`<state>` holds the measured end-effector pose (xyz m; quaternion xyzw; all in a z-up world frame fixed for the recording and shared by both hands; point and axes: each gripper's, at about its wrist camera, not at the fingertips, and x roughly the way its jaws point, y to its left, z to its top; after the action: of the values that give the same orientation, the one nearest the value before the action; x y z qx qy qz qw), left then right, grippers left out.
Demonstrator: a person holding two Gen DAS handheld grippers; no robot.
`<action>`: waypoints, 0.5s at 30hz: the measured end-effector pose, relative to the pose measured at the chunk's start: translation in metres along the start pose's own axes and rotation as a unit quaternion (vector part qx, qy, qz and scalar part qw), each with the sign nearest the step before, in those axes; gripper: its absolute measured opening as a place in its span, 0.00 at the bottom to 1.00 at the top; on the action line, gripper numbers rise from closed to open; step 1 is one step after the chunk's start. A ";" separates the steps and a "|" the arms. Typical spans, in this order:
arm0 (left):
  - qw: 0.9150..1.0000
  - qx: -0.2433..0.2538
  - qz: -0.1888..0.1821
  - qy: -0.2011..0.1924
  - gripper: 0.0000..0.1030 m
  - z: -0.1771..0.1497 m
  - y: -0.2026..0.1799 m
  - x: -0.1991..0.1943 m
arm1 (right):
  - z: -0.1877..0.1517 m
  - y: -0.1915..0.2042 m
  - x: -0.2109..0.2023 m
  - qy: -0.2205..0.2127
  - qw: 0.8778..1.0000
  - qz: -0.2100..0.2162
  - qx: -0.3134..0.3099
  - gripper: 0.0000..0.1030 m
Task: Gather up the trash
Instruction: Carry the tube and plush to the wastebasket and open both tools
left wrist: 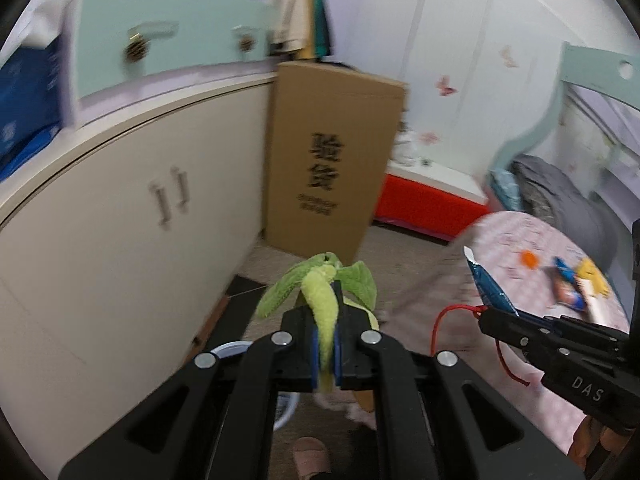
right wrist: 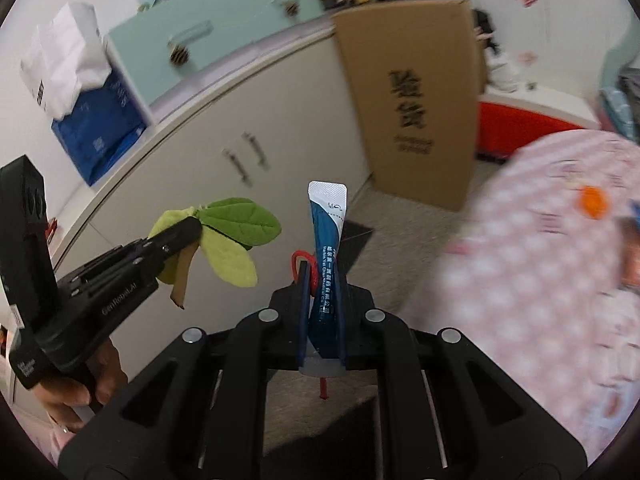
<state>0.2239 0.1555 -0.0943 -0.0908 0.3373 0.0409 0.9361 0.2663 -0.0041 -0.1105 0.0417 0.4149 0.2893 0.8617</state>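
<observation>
The trash is in both of your grippers. In the left wrist view, your left gripper [left wrist: 327, 344] is clamped narrow on a sprig of green leaves [left wrist: 320, 288]: the pale stem runs down between the blue pads and the leaves fan out above the fingertips, at lower centre of the frame. In the right wrist view, your right gripper [right wrist: 322, 316] pinches a blue and white sachet [right wrist: 326, 240], which stands nearly upright at centre frame with its white sealed end on top. A loop of red cord [right wrist: 301, 258] shows just left of the sachet by the fingertips.

Each gripper appears in the other's view: the right one enters from the lower right of the left wrist view, the left one from the lower left of the right wrist view, with your hand [right wrist: 76, 392] around its handle.

A tall cardboard box [left wrist: 332, 152] with black printed characters stands on the floor against the cream cabinet [left wrist: 120, 220], upper centre. The pink patterned bed [left wrist: 532, 248] lies at right, with more wrappers [left wrist: 576, 284] and an orange scrap [left wrist: 529, 258] on it.
</observation>
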 end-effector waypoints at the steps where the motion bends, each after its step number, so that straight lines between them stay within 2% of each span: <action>1: 1.000 -0.009 0.011 0.005 0.05 -0.002 0.016 0.006 | 0.002 0.005 0.013 0.008 1.000 0.003 -0.002 0.11; 7: 0.996 -0.048 0.069 0.039 0.05 -0.020 0.091 0.046 | 0.004 0.040 0.112 0.051 0.998 0.011 -0.018 0.14; 9: 0.993 -0.058 0.086 0.053 0.05 -0.027 0.111 0.061 | 0.003 0.046 0.142 0.064 0.998 0.019 -0.021 0.37; 10: 0.992 -0.063 0.089 0.061 0.05 -0.031 0.120 0.067 | 0.001 0.048 0.158 0.071 0.997 0.014 -0.022 0.63; 15: 0.986 -0.081 0.105 0.101 0.05 -0.051 0.149 0.101 | -0.017 0.047 0.201 0.100 0.995 -0.005 -0.018 0.65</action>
<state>0.2489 0.2935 -0.2187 -0.1344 0.4335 0.1564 0.8773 0.3306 0.1393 -0.2457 -0.0053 0.4941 0.2955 0.8176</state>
